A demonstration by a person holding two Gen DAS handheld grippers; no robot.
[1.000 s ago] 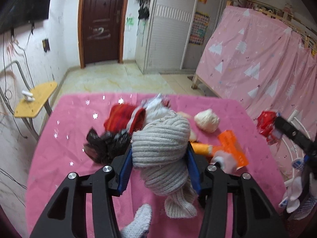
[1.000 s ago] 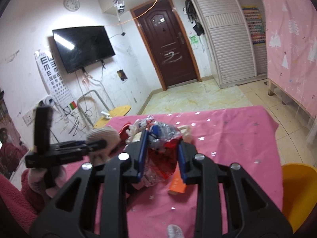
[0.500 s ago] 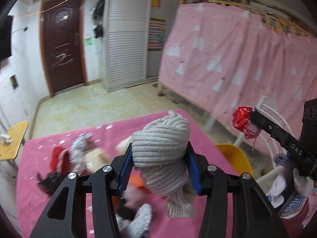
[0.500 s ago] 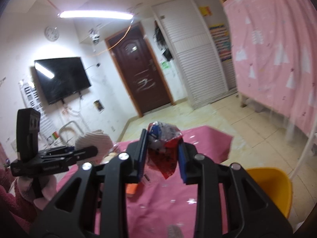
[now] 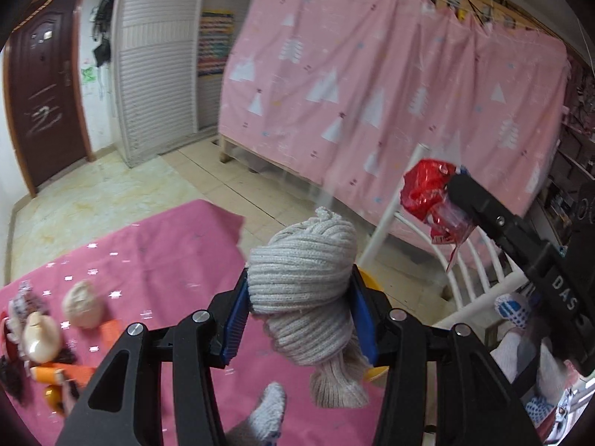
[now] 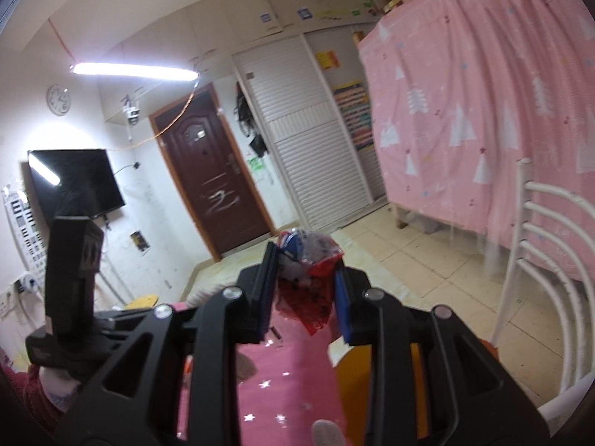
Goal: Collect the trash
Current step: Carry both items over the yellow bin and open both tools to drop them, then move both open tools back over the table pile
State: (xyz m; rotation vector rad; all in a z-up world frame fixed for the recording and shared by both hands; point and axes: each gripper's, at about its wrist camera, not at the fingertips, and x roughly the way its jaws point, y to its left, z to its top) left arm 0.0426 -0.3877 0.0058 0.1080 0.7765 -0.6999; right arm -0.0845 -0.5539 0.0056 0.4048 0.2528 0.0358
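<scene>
My left gripper (image 5: 299,314) is shut on a rolled grey knitted sock (image 5: 303,278), whose loose end hangs below the blue pads. It hovers over the right end of the pink-covered table (image 5: 156,260). My right gripper (image 6: 305,286) is shut on a crumpled red and clear plastic wrapper (image 6: 310,256). In the left wrist view the same wrapper (image 5: 429,193) sticks out of the right gripper's tip at the upper right, in front of the pink curtain. A yellow bin (image 6: 353,379) shows below and between the right gripper's arms; a sliver of the yellow bin (image 5: 366,282) peeks out behind the sock.
Several small items lie at the table's left end: a beige ball (image 5: 81,304), a doll's head (image 5: 39,338), orange pieces (image 5: 111,329). A white metal chair back (image 6: 539,260) stands at the right beside a pink curtain (image 5: 372,93). Tiled floor, a brown door (image 6: 212,189), white shutter wardrobe behind.
Both grippers have swung to the right, away from the pile on the table, toward the curtain and chair. Each keeps its load. The yellow bin has come under the right gripper.
</scene>
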